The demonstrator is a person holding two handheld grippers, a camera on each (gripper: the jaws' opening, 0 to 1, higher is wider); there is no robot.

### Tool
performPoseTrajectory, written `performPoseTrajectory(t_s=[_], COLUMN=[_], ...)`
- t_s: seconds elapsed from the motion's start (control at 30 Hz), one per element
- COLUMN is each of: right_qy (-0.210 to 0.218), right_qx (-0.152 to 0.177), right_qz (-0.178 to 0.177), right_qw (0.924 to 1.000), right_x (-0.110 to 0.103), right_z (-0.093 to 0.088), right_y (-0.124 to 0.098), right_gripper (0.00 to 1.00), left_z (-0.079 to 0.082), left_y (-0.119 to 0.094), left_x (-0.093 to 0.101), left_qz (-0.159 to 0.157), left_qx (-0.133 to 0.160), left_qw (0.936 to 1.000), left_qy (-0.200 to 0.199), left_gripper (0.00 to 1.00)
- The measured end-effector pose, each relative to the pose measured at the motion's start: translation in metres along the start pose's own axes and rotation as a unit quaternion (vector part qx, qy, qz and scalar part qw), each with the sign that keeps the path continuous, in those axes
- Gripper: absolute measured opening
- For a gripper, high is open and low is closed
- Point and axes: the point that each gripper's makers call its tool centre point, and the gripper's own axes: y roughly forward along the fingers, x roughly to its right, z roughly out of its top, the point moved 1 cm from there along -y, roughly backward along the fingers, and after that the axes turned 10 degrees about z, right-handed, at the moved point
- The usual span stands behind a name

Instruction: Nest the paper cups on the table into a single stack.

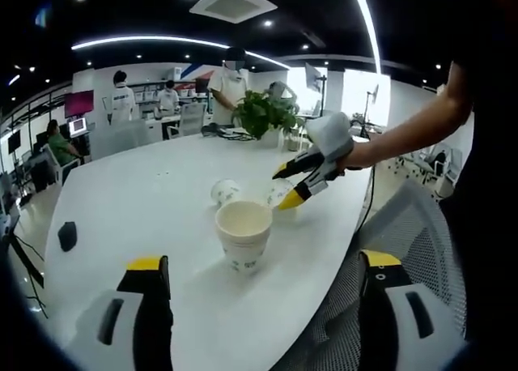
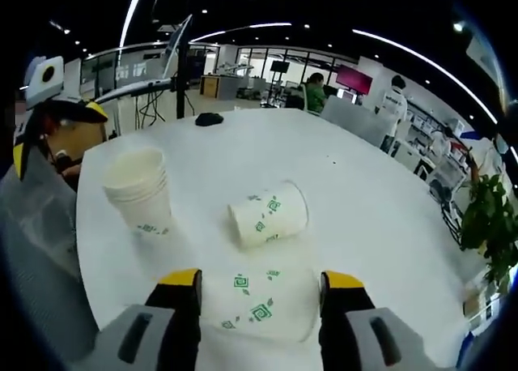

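Stack partly built, two cups still loose.
Upright nested stack [image 2: 139, 189] stands on the table [image 2: 380, 201]; one cup [image 2: 269, 213] lies on its side just beside it, another [image 2: 261, 304] lies between the released jaws of the right gripper [image 2: 261, 294], not yet clamped. Left gripper [image 1: 263, 278] hangs wide open near the stack, holding nothing.

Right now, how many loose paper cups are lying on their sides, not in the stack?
2. One paper cup lies on its side mid-table; another cup lies between the right gripper's fingers. The upright stack holds several nested cups, number unclear.
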Motion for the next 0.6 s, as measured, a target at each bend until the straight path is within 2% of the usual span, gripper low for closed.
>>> performPoseTrajectory(t_s=[0.17,0.37,0.6], right_qy=[0.005,0.014,0.047], right_qx=[-0.002,0.000,0.008], right_qz=[0.011,0.011,0.020], right_qw=[0.9999,0.9998,0.9986], right_x=[-0.014,-0.015,-0.018], right_z=[-0.003,-0.002,-0.003], right_y=[-0.002,-0.004,-0.011], right_gripper=[0.55,0.56,0.55], left_z=[-0.001,-0.002,-0.002], left_y=[0.000,-0.001,-0.002], left_x=[0.002,0.004,0.005], left_qz=[-0.003,-0.005,-0.004], left_qx=[-0.001,-0.001,-0.002], left_qw=[1.0000,1.0000,1.0000], left_qy=[0.001,0.002,0.003], left_gripper=[0.95,0.95,0.95])
